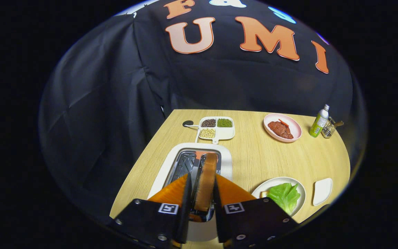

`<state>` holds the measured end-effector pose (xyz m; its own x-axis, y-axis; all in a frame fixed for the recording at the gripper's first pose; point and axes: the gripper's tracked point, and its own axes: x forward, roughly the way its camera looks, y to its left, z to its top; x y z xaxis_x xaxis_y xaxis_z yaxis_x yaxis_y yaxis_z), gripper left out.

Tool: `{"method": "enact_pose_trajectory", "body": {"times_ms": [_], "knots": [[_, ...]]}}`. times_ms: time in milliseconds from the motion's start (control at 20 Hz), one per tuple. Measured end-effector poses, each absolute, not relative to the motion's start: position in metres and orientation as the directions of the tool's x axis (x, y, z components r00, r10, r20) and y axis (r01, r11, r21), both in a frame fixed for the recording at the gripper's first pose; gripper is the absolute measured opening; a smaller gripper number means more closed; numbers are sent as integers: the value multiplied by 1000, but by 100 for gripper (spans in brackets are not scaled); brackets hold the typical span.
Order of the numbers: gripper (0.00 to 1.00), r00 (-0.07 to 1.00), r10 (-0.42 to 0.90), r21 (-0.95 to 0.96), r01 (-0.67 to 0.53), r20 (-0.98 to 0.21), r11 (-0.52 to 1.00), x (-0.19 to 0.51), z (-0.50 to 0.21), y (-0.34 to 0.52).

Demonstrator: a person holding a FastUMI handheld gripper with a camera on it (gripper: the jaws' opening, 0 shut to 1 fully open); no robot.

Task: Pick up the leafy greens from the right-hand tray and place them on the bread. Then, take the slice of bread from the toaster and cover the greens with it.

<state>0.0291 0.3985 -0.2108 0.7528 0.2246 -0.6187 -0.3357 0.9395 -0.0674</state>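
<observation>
A slice of bread [206,181] stands on edge between my two fingers, right over the slots of the white toaster [226,157]. My gripper [202,190] is shut on that slice, one finger against each flat side. To the right of the fingers, a white plate [297,183] holds a green lettuce leaf [283,196] lying on another slice of bread [264,193], of which only a corner shows.
Beyond the toaster stands a white divided tray [227,133] of beans with a small black spoon [187,123] beside it. A pink plate [295,125] of red meat, a green bottle [319,121] and a wire rack [329,129] sit far right. A small white tray [322,191] lies near the table's right edge.
</observation>
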Motion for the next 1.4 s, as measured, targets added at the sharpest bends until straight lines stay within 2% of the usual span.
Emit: {"method": "enact_pose_trajectory", "body": {"times_ms": [100, 350, 650, 900, 1400], "knots": [[17, 752, 220, -62, -327, -621, 943, 29, -211, 399], [11, 764, 233, -39, -319, -602, 947, 28, -193, 397], [10, 804, 293, -40, -364, -517, 930, 29, -136, 392], [11, 832, 309, -20, -358, -461, 934, 31, -100, 370], [10, 815, 252, -11, -302, -522, 953, 29, -137, 298]]}}
